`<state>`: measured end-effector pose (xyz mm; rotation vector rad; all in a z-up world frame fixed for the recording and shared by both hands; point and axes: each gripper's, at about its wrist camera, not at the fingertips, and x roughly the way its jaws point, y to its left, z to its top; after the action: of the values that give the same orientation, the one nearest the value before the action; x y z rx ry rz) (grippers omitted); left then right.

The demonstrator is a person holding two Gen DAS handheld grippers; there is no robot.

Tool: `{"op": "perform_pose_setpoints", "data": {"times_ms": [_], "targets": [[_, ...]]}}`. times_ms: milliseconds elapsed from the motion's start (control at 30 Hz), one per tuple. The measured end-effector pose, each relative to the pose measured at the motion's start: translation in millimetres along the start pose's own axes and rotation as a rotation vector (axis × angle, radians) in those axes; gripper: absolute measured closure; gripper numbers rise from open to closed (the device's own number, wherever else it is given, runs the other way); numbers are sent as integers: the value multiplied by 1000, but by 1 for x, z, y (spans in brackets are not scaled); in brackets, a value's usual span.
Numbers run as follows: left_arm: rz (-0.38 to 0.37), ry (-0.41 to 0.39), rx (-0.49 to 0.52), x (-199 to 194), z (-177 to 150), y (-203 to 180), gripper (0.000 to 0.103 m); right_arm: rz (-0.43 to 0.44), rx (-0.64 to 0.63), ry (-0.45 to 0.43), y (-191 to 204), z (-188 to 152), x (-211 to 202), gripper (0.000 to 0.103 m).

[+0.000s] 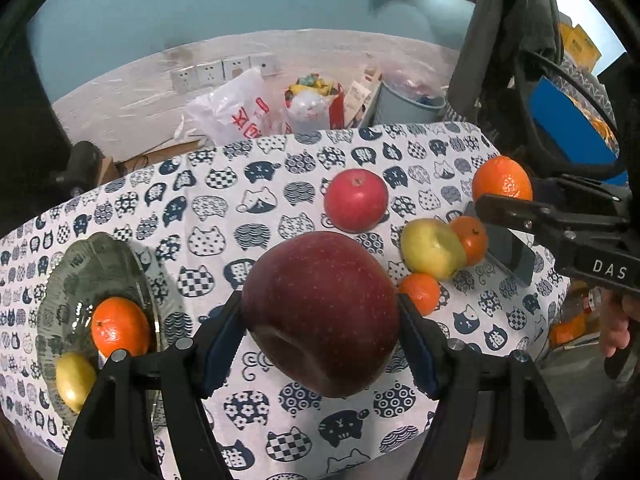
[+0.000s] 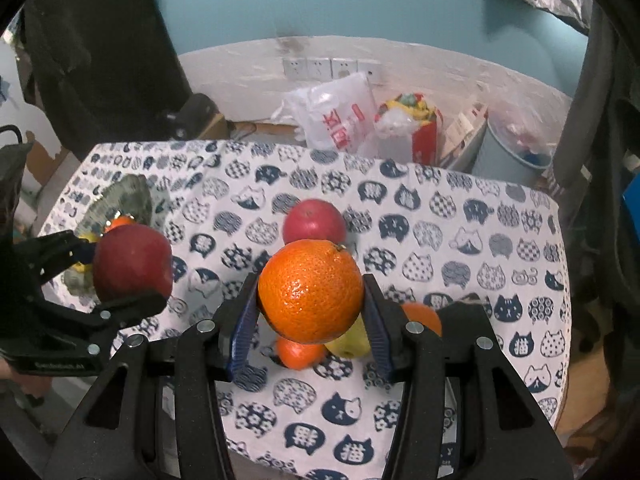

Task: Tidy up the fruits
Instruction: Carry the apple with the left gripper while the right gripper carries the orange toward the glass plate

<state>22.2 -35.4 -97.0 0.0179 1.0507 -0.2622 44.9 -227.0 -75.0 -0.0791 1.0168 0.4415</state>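
- Left wrist view — left gripper [image 1: 320, 316]: jaws clamped on a large dark red apple [image 1: 320, 312], held clear above the cat-print tablecloth [image 1: 224, 208]. The pads meet the fruit only at its widest flanks. Risk: a smooth round skin could roll or slip out if the wrist tilts further.
- Left wrist view — glass plate [image 1: 96, 256], at the left of the table, holds an orange [image 1: 120, 326] and a small yellow fruit [image 1: 74, 380]. Likely destination. Risk: the apple, set down on the sloped rim or against those two, could knock them off or roll back onto the cloth.
- Left wrist view — loose fruit on the cloth: red apple [image 1: 356, 200], yellow-green apple [image 1: 430, 248], two small oranges [image 1: 472, 238] and [image 1: 422, 292], beside a dark phone [image 1: 512, 254]. Risk: a dropped fruit strikes the phone or scatters the cluster.
- Right wrist view — right gripper [image 2: 311, 308]: jaws narrow, closed on a big orange [image 2: 310, 292], lifted above the remaining fruit. The grip sits low on the orange, so judged less secure.
- Right wrist view — the left tool with its apple lies near the plate [image 2: 132, 196]. Risk: both grippers heading for one plate could collide; taking turns seems wiser.
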Motion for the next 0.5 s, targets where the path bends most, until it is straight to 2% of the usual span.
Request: {"op": "perform_pose_setpoints", "data": {"times_ms": [267,500], "targets": [[33,-41,-24,-12,1,13,29,21,-10,-27,17,14,-2,54],[30,-63,-50,-20,3,24,29,29,-16,-37,29,26,1,54]]}}
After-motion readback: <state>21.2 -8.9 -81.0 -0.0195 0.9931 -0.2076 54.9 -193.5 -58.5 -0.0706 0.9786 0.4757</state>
